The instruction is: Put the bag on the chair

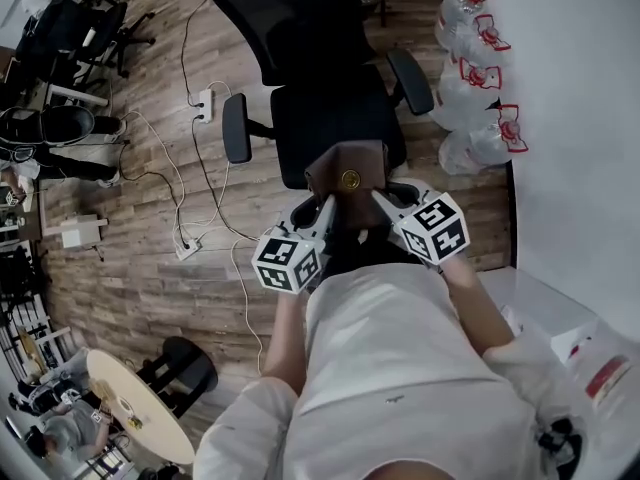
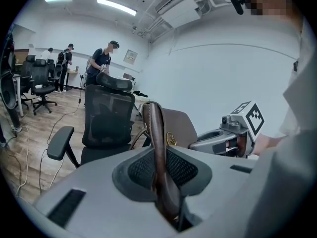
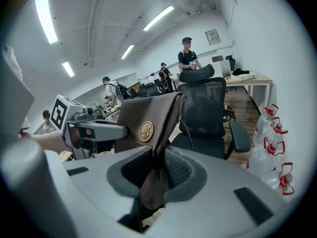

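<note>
wood floor (image 1: 130, 268), bag (image 1: 347, 173) clamped between left hand-held gripper (image 1: 323, 208) and right hand-held gripper (image 1: 383, 200), over chair (image 1: 330, 118) seat

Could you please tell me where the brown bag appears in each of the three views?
Head view: bag at centre, at the chair's near edge.
Left gripper view: bag at centre, edge-on, rising from the jaws.
Right gripper view: bag just left of centre, gold emblem facing the camera, its edge in the jaws.
Shared landmark: the black chair, behind the bag in both gripper views.
</note>
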### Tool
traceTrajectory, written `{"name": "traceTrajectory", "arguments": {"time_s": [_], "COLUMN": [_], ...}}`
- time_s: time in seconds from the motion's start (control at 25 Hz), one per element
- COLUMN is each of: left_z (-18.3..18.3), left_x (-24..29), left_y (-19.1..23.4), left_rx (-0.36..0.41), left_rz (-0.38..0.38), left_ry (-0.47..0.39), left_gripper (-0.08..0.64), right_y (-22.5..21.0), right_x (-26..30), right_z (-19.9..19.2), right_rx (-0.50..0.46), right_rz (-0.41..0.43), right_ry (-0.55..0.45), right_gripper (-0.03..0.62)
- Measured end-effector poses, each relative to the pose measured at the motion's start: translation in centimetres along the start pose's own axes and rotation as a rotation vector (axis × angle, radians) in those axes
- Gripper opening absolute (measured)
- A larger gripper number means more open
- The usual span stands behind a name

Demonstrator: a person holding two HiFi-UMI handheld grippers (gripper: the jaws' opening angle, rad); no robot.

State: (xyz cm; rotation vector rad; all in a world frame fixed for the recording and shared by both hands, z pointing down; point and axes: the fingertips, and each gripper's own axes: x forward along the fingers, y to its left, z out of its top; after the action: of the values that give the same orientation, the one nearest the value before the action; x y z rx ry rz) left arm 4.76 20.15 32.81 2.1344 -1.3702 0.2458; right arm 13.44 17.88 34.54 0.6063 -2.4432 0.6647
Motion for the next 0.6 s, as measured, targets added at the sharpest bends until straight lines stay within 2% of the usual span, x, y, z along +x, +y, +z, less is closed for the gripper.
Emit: {"name": "traceTrajectory", "arguments": {"time_s": [0.36, 0.6], "left_z": [0.1, 1.8], "left_x": [1.5, 3.4], "left_y": [1.7, 3.9], "left_rx": [-0.017, -0.017], "left_rz": [-0.028, -0.042], "left_ry": [-0.003, 0.011], "left_gripper": [0.048, 0.048], "right_y": [-1.1, -2.8], "right_x": [1.4, 3.4], "right_z": [0.6, 2.5], "right_rx": [-0.007, 0.009], "right_rz": [-0.029, -0.040], "right_ry": [0.025, 0.042], "right_gripper": [0.078, 0.078]}}
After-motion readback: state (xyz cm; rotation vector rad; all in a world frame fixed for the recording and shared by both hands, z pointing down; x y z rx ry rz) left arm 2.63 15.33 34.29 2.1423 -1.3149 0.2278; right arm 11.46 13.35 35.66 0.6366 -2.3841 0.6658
